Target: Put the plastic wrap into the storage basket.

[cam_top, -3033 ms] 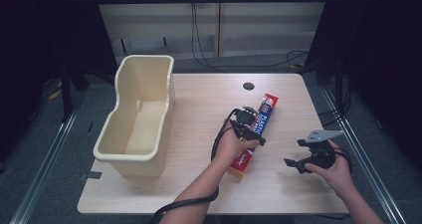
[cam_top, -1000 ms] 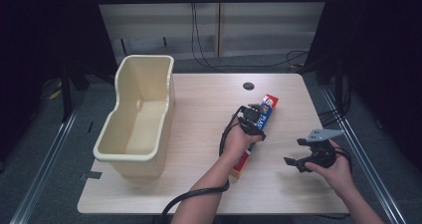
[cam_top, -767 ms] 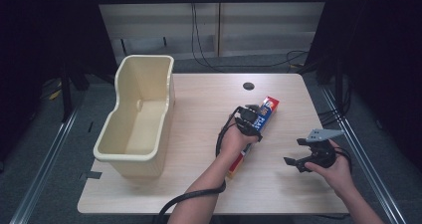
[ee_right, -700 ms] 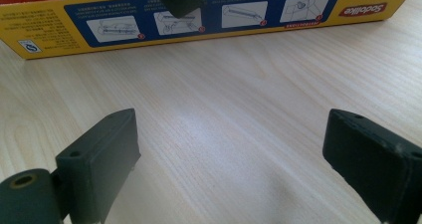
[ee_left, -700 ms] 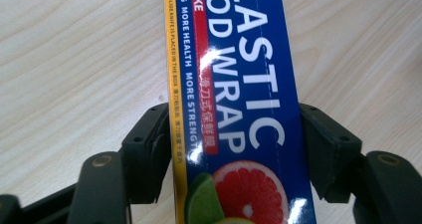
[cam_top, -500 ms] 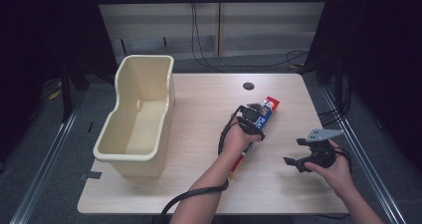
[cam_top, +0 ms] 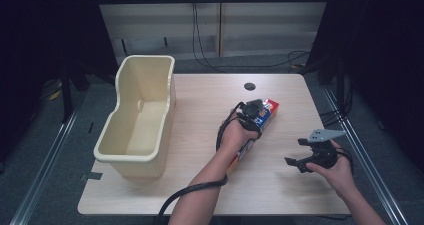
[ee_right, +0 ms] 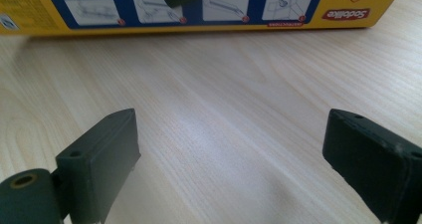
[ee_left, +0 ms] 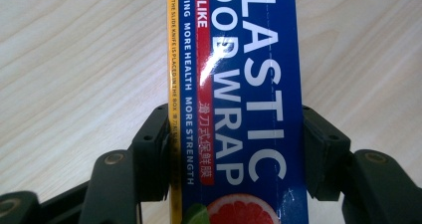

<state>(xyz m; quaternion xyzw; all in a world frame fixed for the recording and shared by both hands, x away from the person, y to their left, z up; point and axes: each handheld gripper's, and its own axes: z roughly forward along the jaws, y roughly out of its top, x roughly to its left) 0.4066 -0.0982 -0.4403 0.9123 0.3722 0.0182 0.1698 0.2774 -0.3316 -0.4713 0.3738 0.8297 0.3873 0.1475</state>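
Observation:
A long blue, red and yellow plastic wrap box [cam_top: 268, 110] lies slantwise on the wooden table [cam_top: 200, 185], right of centre. My left gripper [cam_top: 252, 116] straddles its far half from above. In the left gripper view the two black jaws have just been closing and now press on both long sides of the box [ee_left: 239, 84], so my left gripper [ee_left: 234, 149] is shut on it. My right gripper [cam_top: 294, 151] rests low near the table's right front, open, nothing between its jaws [ee_right: 231, 149]. The box's yellow side [ee_right: 199, 5] lies just beyond it.
A tall cream plastic bin [cam_top: 131, 157] stands at the table's left, with nothing visible inside. A dark round hole [cam_top: 249, 86] sits near the far edge. Black cables trail from both grippers toward the front edge.
My left gripper has shifted along the box toward its far end and settled there, over the box. The right gripper has stayed put.

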